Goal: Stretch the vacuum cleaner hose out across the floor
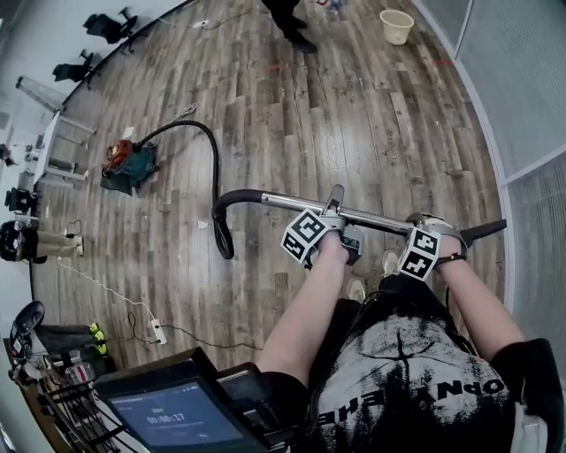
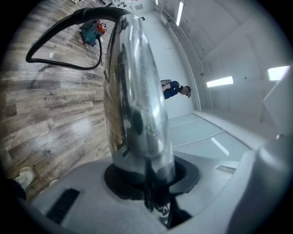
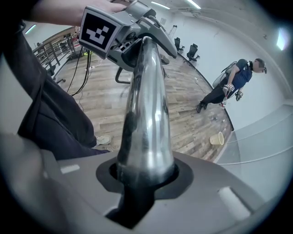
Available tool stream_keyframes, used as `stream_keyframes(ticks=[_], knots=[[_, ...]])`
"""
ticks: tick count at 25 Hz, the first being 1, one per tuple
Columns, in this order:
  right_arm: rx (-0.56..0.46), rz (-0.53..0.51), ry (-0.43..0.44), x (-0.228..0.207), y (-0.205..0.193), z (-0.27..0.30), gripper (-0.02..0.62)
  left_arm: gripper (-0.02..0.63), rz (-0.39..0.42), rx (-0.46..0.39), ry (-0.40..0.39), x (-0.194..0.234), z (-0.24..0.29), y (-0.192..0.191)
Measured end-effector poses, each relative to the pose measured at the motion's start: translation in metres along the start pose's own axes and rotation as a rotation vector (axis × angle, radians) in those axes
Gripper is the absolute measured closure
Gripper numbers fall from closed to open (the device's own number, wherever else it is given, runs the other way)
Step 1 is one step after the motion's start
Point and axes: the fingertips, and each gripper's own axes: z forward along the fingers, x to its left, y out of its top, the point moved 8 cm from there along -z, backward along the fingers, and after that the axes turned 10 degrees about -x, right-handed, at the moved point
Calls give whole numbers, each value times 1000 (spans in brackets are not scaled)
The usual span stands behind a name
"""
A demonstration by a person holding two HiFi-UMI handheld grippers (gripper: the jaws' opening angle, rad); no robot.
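- Low in the centre of the head view, the left gripper and right gripper each had their jaws clamped on the metal wand. The smooth tube could have twisted or slid in the pads under a hard pull.
- The hose looped from the wand's left end toward the upper left. A tight bend there might have kinked.
- The vacuum cleaner, at upper left, would likely have rolled after the hose instead of letting it straighten.

Floor: grey-brown wood-plank floor
Left side: teal-and-orange canister vacuum cleaner, black ribbed hose curving from it
Far end: cream plastic bucket
Near side: white power strip
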Motion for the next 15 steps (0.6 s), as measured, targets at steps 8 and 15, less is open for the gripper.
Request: stream_keyframes(ticks=[8,15], knots=[[-22,-12,-16,40,27,-5,482,511,-3,15,-88,12,-46,22],[-32,25,128,48,12,-19,482,499,24,27,-257,3,-61,7]])
